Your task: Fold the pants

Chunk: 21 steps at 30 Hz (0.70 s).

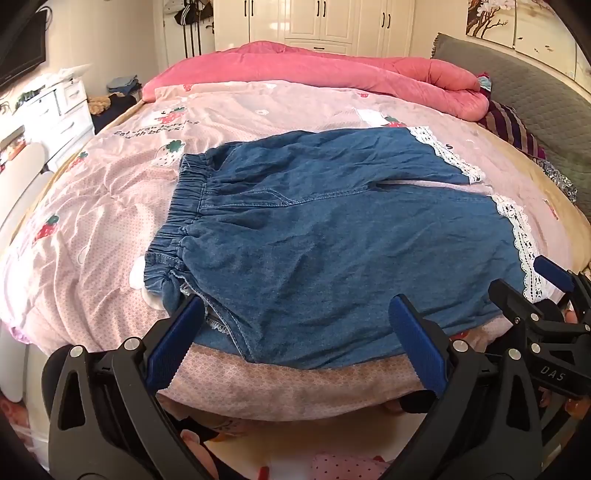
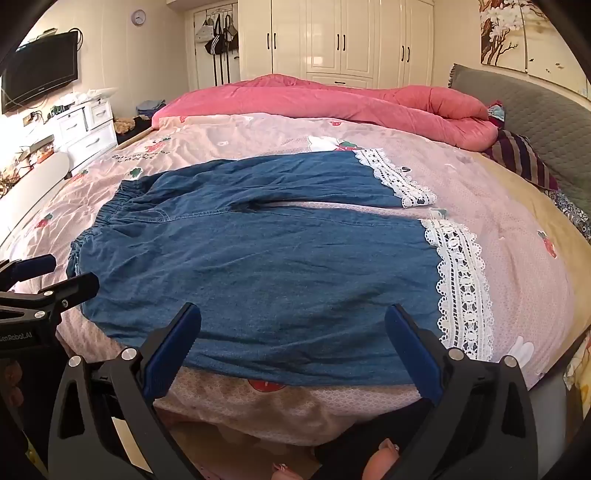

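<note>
A pale pink bedspread (image 2: 258,136) printed with strawberries and rabbits covers the bed across the middle of both views. Behind it, a rumpled coral-pink quilt (image 2: 332,103) lies bunched along the far side. A grey quilted headboard (image 2: 535,107) stands at the right edge, with a striped purple cloth (image 2: 521,155) at its foot. Cream wardrobe doors (image 2: 343,37) fill the top centre. At upper left hang a black television (image 2: 40,81) and a round wall clock (image 2: 139,17), above a white drawer unit (image 2: 88,129). A blossom painting (image 2: 502,29) is at upper right.
</note>
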### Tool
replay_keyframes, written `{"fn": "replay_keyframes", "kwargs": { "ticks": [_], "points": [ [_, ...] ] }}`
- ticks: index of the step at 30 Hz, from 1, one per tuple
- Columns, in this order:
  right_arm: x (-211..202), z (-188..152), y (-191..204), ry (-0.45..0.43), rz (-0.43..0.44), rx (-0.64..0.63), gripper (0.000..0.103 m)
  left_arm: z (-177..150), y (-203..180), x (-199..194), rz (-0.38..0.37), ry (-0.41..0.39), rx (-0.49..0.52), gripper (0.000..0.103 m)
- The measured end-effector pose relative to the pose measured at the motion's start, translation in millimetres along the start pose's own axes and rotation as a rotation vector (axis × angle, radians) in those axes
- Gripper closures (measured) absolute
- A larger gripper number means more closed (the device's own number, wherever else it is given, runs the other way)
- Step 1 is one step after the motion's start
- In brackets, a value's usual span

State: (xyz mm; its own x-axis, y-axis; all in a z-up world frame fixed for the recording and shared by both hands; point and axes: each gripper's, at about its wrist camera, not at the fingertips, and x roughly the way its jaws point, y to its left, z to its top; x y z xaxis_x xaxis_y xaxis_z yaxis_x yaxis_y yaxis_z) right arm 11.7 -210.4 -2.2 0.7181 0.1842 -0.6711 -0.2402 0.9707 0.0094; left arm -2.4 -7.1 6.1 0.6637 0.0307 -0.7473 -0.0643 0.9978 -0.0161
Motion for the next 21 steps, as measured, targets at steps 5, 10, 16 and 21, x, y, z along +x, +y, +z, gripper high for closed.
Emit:
{"fn": "replay_keyframes", "kwargs": {
  "ticks": [5,10,16,21],
  "points": [
    [0.6,-0.6,-0.8,0.000,0.000,0.003,0.004,0.1,0.0,0.4,0.002,-0.001,-0.001,0.009],
    [-0.8,0.3,2.6,0.001,0.002,-0.003,0.004,-0.7,0.5,0.6,0.002,-0.003,0.000,0.009],
    [2.5,-0.8,3.5,0.004,0.005,-0.004,0.004,-1.0,1.2,1.4,0.003,0.000,-0.001,0.009],
    [4.0,-0.9,3.7,0.004,0.009,-0.004,0.004,-2.3,2.2,3.3,0.003,0.002,-0.004,0.009]
  ]
}}
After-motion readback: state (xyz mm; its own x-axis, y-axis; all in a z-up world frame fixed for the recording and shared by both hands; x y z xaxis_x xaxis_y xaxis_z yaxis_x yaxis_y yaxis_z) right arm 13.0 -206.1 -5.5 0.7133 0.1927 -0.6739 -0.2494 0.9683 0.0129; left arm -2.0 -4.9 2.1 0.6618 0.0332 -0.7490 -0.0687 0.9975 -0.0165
